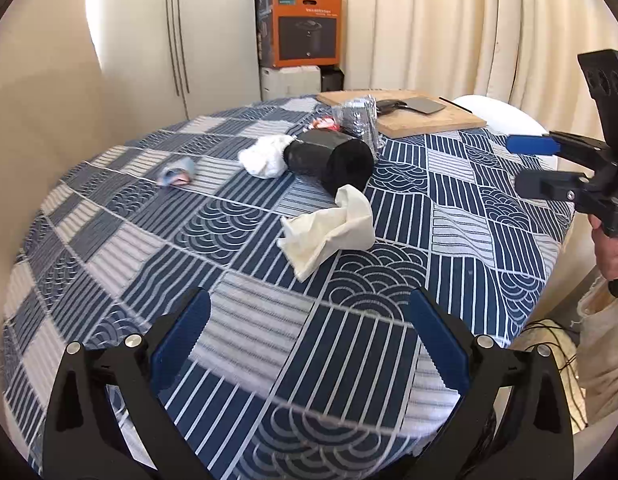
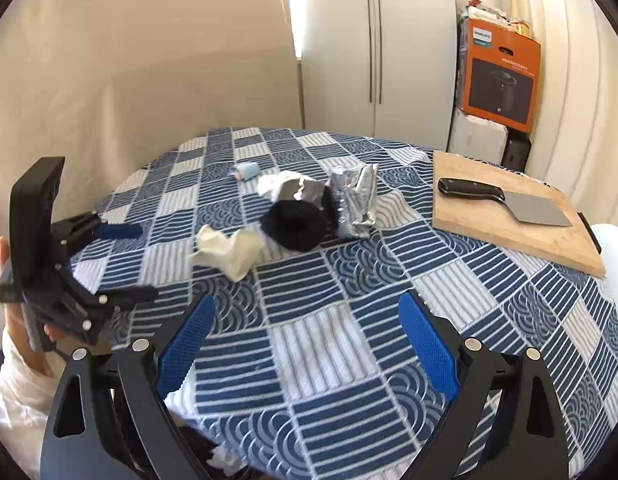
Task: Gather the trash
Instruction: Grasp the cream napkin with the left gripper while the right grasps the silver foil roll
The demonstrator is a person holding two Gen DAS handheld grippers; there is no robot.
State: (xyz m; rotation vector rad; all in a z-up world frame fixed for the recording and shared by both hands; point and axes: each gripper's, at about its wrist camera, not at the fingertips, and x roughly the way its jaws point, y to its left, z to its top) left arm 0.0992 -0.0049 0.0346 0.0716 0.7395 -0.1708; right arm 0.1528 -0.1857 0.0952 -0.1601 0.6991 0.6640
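On the blue patterned tablecloth (image 1: pixel 109 240) (image 2: pixel 489 300) lies a crumpled cream napkin (image 1: pixel 329 228) (image 2: pixel 229 250). Behind it a black roll of bags (image 1: pixel 333 158) (image 2: pixel 297 220) lies on its side. A white tissue wad (image 1: pixel 265 156) (image 2: pixel 269 184) touches the roll's far end. Around them are a silver foil wrapper (image 1: pixel 359 118) (image 2: pixel 355 200), a small blue and pink wrapper (image 1: pixel 177 174) (image 2: pixel 245 170) and a red and white scrap (image 1: pixel 323 122). My left gripper (image 1: pixel 309 298) (image 2: pixel 149 261) and right gripper (image 2: pixel 307 300) (image 1: pixel 513 164) hover open above the near edge, both empty.
A wooden cutting board (image 1: pixel 437 122) (image 2: pixel 469 184) with a cleaver (image 1: pixel 413 106) (image 2: pixel 505 200) lies at the table's far right. A white chair back (image 1: pixel 489 106) stands behind it. An orange box (image 1: pixel 305 24) (image 2: pixel 501 76) is stacked by the white cupboard (image 1: pixel 197 40).
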